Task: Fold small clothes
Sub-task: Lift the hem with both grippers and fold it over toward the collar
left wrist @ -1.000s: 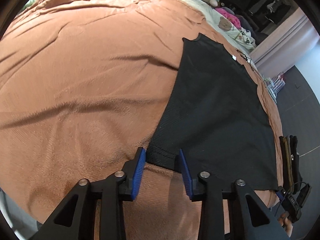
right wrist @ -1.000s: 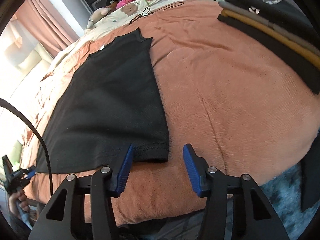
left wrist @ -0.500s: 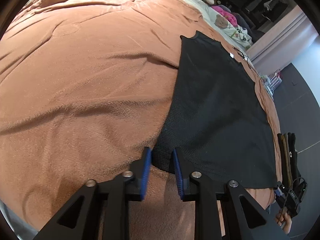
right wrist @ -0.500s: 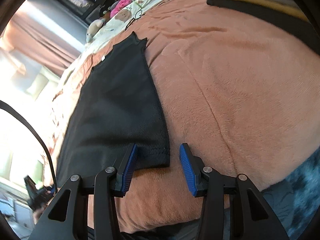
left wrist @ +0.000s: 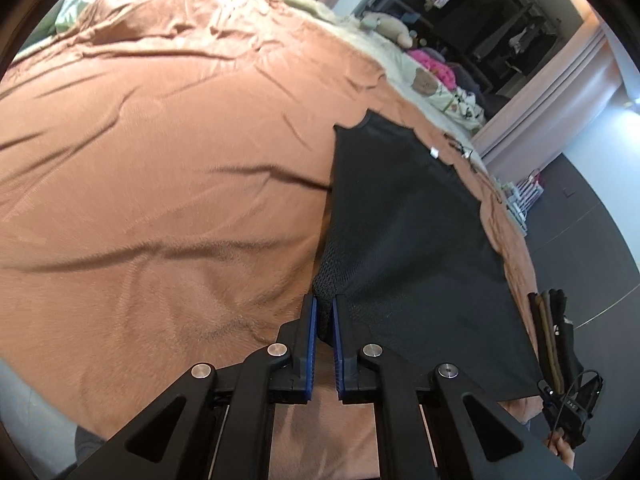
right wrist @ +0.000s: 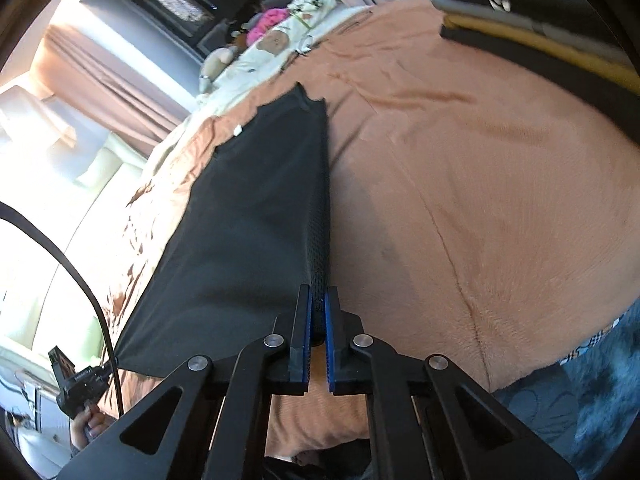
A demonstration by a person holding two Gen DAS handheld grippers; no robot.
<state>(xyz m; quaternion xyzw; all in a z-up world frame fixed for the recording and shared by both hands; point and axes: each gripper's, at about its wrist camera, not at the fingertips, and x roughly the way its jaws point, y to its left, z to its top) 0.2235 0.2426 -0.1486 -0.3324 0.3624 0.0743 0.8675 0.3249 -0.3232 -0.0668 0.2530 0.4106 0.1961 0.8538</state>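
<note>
A black mesh garment [left wrist: 408, 224] lies spread on an orange-brown blanket [left wrist: 160, 160]. My left gripper [left wrist: 324, 308] is shut on its near left hem corner, which bunches up between the blue pads. In the right wrist view the same garment [right wrist: 256, 208] shows, and my right gripper [right wrist: 318, 300] is shut on its near right hem corner. That right edge is lifted into a ridge running away from the jaws. The garment's far end with its white label [right wrist: 237, 130] still lies flat.
A stack of folded clothes [right wrist: 540, 28] in black, mustard and grey sits at the blanket's right side; it also shows in the left wrist view [left wrist: 554, 336]. Pillows and soft toys [left wrist: 432, 76] lie at the far end. The bed edge is just below the grippers.
Both grippers have moved onto the near hem corners and closed from open to shut on them. The hem edges have risen off the blanket.
</note>
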